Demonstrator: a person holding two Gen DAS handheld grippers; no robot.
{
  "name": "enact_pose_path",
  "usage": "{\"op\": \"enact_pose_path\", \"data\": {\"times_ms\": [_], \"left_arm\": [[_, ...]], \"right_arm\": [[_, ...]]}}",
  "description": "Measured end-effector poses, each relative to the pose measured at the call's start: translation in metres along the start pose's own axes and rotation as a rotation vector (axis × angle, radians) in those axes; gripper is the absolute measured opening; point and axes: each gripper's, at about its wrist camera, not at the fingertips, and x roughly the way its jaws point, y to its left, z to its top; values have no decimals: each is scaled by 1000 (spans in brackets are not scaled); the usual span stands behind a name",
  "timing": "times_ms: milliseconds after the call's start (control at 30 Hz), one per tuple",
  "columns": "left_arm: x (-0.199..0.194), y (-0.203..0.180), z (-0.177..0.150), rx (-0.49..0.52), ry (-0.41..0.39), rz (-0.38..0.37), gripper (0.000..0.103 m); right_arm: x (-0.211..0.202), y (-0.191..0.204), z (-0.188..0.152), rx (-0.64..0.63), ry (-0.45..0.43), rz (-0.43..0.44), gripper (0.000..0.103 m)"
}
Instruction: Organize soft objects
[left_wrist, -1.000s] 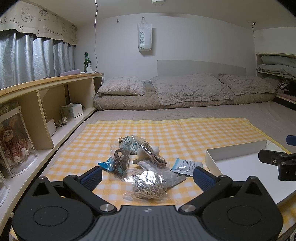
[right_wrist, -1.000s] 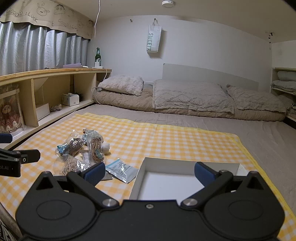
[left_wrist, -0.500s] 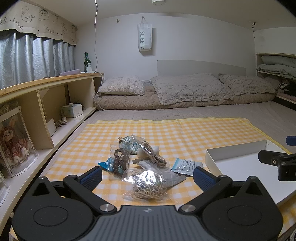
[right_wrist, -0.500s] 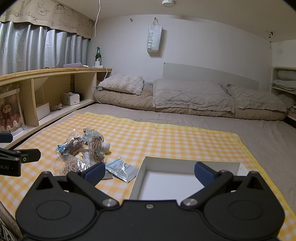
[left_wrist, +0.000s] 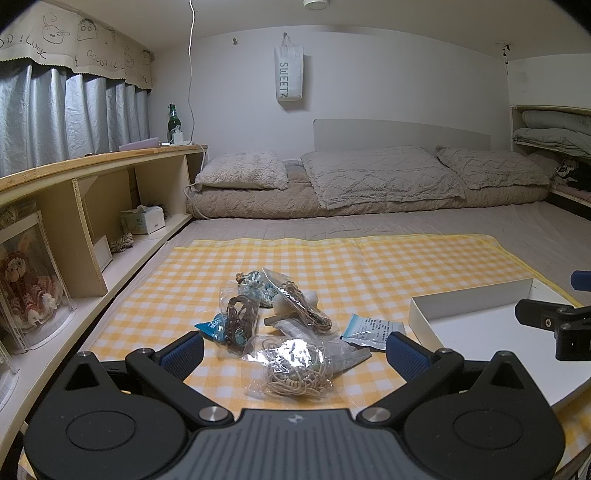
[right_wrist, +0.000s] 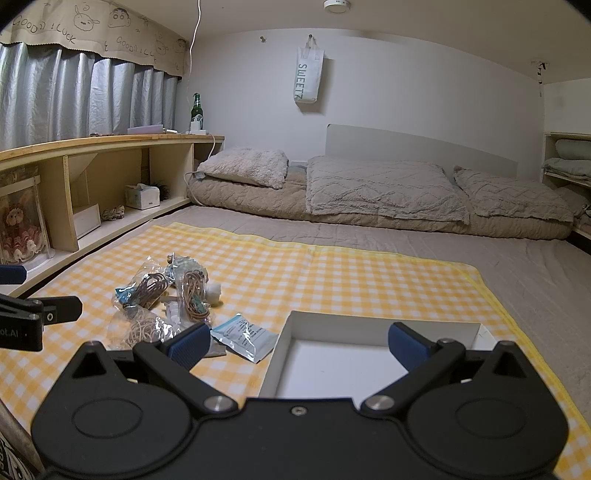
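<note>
Several clear bags of cords and soft bits lie in a pile on a yellow checked cloth; the pile also shows in the right wrist view. The nearest bag of tan cord lies just ahead of my open, empty left gripper. A blue-white sachet lies beside an empty white box. My right gripper is open and empty, above the box's near left corner, with the sachet to its left.
A wooden shelf unit with a tissue box and a boxed doll runs along the left. Pillows and bedding lie along the back wall. The grey mattress lies right of the cloth.
</note>
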Motion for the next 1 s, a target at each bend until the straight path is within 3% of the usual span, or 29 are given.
{"op": "enact_pose_path", "data": {"times_ms": [1000], "left_arm": [[-1,6,2,-8,-22,17,103]], "right_arm": [[-5,3,2,-28,-5,17,103]]}}
